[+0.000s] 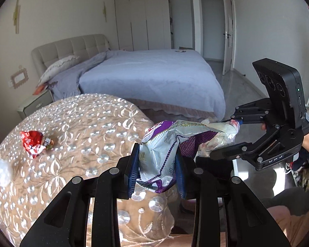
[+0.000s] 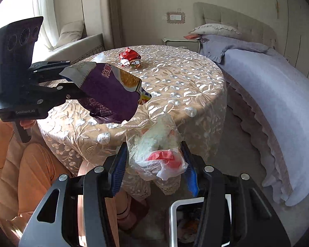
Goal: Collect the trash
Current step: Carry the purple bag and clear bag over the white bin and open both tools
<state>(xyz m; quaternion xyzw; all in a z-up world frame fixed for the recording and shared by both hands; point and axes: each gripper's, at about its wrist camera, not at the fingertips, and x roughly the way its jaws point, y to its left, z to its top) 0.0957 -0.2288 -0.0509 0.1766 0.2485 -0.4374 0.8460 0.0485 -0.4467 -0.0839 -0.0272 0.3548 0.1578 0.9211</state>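
Note:
A purple and white snack bag [image 1: 160, 156] hangs off the edge of the round table, and my left gripper [image 1: 157, 161] is shut on it between its blue pads. The right wrist view shows the same bag [image 2: 111, 90] held by the left gripper [image 2: 72, 78]. My right gripper [image 2: 154, 154] is shut on a crumpled clear plastic bag with red print [image 2: 160, 152], held in the air beside the table; it also shows to the right of the snack bag as the right gripper [image 1: 226, 135]. A red wrapper [image 1: 33, 142] and a white tissue [image 1: 4, 173] lie on the tablecloth.
A white-rimmed bin [image 2: 173, 216] with rubbish inside stands on the floor below my right gripper. The round table [image 2: 175, 86] has an embroidered cloth. A bed [image 1: 154, 76] with a blue cover lies beyond, with a nightstand [image 1: 35, 105] beside it. A person's orange-clad leg [image 2: 35, 170] is at the left.

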